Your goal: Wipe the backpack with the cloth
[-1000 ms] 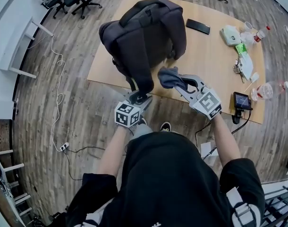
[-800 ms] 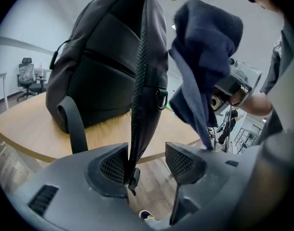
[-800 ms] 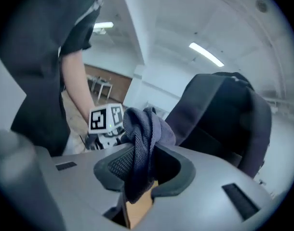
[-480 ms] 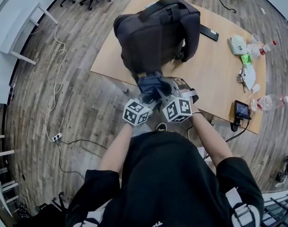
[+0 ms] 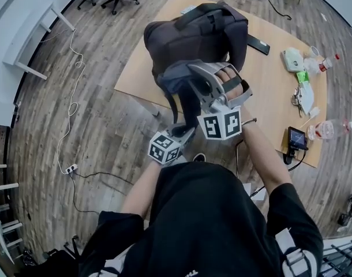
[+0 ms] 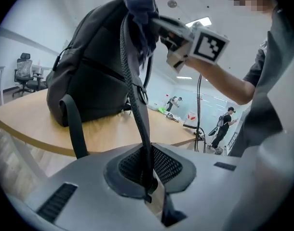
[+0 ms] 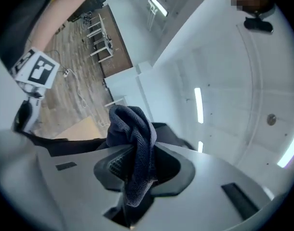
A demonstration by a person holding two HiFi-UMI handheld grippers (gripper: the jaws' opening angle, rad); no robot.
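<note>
The strap (image 6: 135, 105) of the backpack (image 5: 190, 36) is pinched by the left gripper (image 6: 148, 173), whose jaws have just been closing on it; the cloth (image 7: 133, 129) is clenched in the right gripper (image 7: 137, 165) above.

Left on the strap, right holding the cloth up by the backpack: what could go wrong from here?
1. The jaws of the left gripper have just been closing on the thin strap; a pull could slip it free or tip the backpack, which stands near the edge of the table.
2. The right gripper pinches only a fold of the cloth; rubbing could drag it out.
</note>
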